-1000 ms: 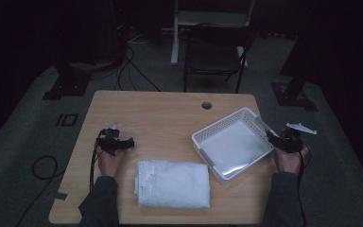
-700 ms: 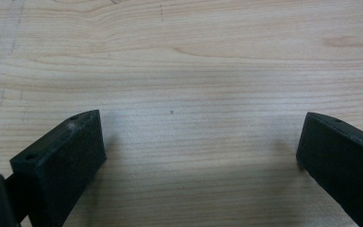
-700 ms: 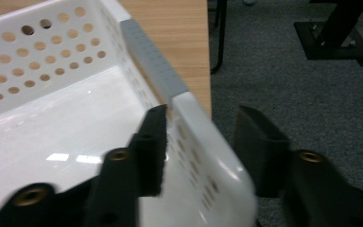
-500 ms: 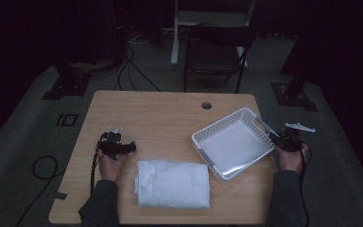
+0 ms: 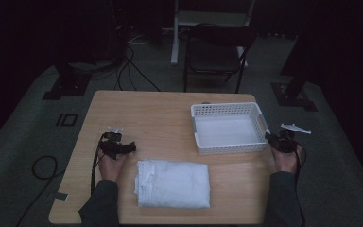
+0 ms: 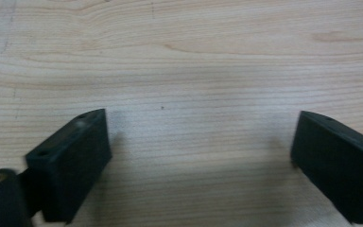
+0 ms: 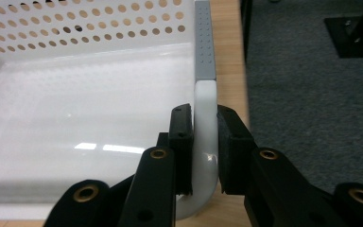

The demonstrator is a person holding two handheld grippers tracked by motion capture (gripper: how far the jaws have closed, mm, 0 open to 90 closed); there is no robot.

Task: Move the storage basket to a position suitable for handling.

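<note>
1. The left gripper (image 5: 131,147) rests on the bare wooden table (image 5: 160,113), jaws spread wide and empty.
2. A folded white cloth (image 5: 172,183) lies just beside it.
3. The right gripper (image 7: 204,142) is clamped on the smooth rim of the perforated white plastic basket (image 5: 227,132).

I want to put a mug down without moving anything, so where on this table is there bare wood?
Free: the table's far left stretch, behind the left gripper and left of the white basket; also the near right corner, between the folded towel and the right forearm. Crowded: the right side, where the right gripper clamps the basket's rim.
</note>
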